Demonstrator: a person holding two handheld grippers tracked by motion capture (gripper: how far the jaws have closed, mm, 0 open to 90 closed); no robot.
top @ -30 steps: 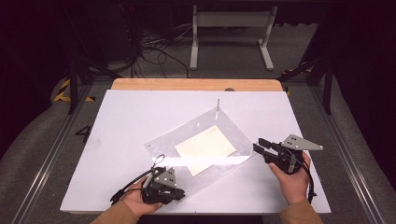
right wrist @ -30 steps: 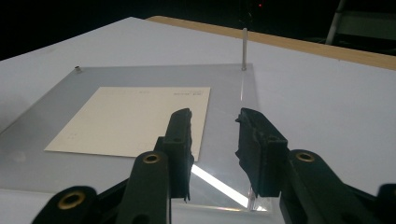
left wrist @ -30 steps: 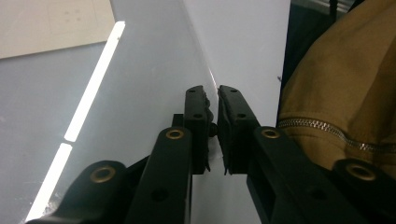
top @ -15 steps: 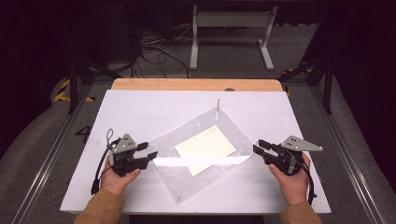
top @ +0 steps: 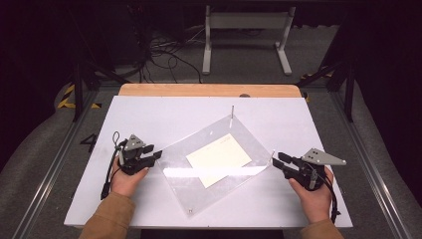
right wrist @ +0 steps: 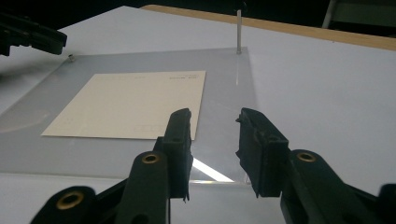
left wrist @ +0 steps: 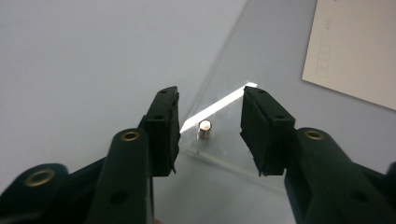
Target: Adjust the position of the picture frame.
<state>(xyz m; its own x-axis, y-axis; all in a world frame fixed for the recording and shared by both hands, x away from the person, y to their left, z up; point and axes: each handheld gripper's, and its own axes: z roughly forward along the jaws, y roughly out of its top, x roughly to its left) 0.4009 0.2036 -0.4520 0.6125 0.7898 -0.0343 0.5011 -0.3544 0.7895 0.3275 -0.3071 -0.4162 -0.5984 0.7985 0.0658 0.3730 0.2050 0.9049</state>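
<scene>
High view: left gripper [top: 158,155] and right gripper [top: 276,158], jaws wide and empty, flank opposite corners of the clear panel [top: 219,185], apparently to steady the cream sheet [top: 219,160] under it.

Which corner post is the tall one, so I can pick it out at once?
Start at the white table, then find the clear sheet lying skewed on it. The tall post rises as a thin rod from the sheet's far corner, near the wooden edge; another corner's stud is short.

Black cables [top: 164,50] and a white stand [top: 246,35] occupy the floor beyond the table.
</scene>
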